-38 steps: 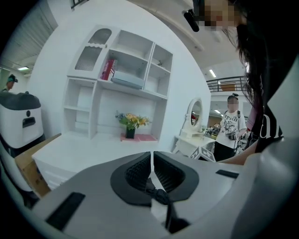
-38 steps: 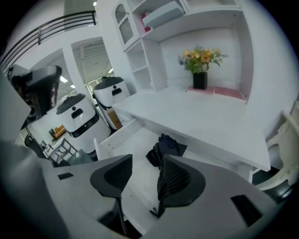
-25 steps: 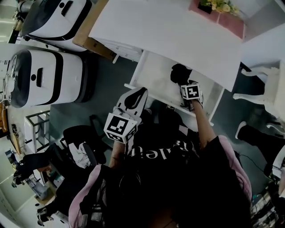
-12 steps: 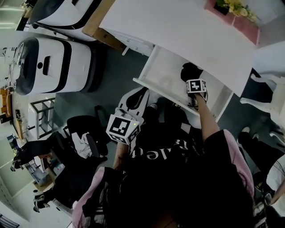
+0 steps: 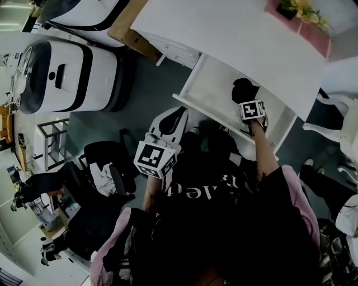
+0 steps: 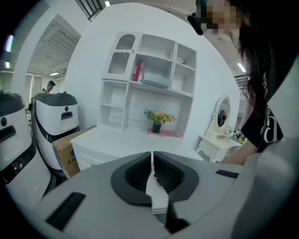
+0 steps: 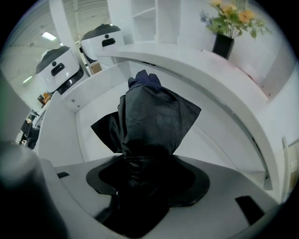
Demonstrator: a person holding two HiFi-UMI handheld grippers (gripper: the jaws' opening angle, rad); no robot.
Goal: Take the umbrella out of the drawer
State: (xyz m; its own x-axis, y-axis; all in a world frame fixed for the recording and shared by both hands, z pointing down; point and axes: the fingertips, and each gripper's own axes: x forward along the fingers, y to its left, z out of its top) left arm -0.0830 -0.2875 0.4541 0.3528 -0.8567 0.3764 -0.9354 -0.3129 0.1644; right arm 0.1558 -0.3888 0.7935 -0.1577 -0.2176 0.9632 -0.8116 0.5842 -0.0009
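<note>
The white desk (image 5: 224,39) has its drawer (image 5: 208,95) pulled out from the front edge. A folded black umbrella (image 5: 244,89) lies on the drawer's white bottom, close under that front edge. Along the desk's back edge a vase of flowers (image 5: 296,6) stands on a pink mat (image 5: 293,23). On the grey floor (image 5: 148,84), a cardboard box (image 5: 131,34) sits against the desk's left end, with two white machines (image 5: 61,75) beyond it.
</note>
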